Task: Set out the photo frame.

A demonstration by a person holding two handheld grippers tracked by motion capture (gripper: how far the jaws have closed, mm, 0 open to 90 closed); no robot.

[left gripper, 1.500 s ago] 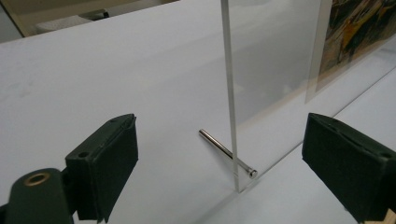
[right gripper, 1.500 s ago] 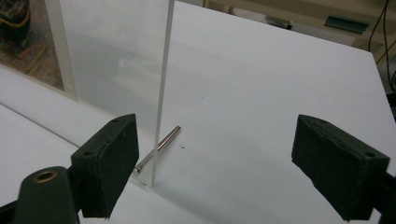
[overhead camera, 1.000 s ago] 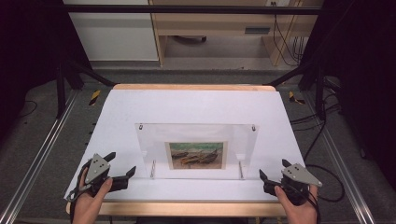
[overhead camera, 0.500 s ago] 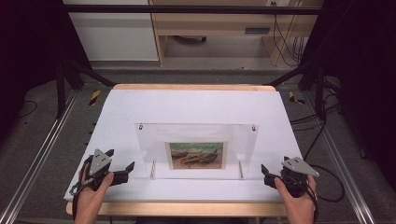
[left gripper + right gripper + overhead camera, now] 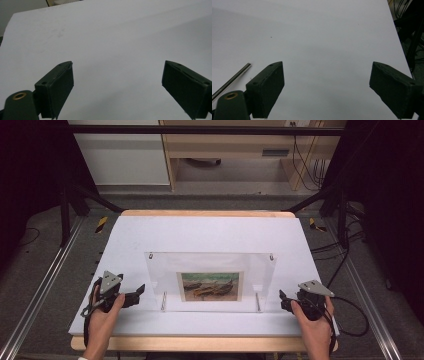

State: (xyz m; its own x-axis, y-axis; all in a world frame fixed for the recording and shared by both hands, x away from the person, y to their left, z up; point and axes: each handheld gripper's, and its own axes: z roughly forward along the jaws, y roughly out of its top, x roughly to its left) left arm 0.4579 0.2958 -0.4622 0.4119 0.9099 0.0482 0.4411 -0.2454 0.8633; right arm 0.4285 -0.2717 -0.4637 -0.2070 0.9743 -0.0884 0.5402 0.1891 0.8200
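Down on the white worktop (image 5: pixel 210 232) a clear acrylic picture frame (image 5: pixel 210 281) lay near the person's edge, with a small painted picture (image 5: pixel 210 286) of boats sandwiched at its lower middle. Small metal fittings marked its upper corners, and two slim metal rods (image 5: pixel 258 301) stood out at its lower edge (one toward each side).

The left gripper (image 5: pixel 136 295) rested low on the worktop just left of the frame's lower left corner, held in the person's left hand (image 5: pixel 102 312), its jaws pointing toward the frame and standing wide apart with nothing between them. In the left gripper view that gripper (image 5: pixel 117 82) showed bare white surface between its two black pads.

The right gripper (image 5: pixel 284 301) sat just right of the frame's lower right corner in the right hand (image 5: pixel 312 317), close to the frame but apart from it. Its jaws were likewise spread wide and empty; in the right gripper view the gripper (image 5: pixel 327 82) looked across open white worktop, with one metal rod (image 5: pixel 230 81) lying at the far left, outside the left pad. A black cable (image 5: pixel 352 320) looped off the right gripper past the worktop's edge.
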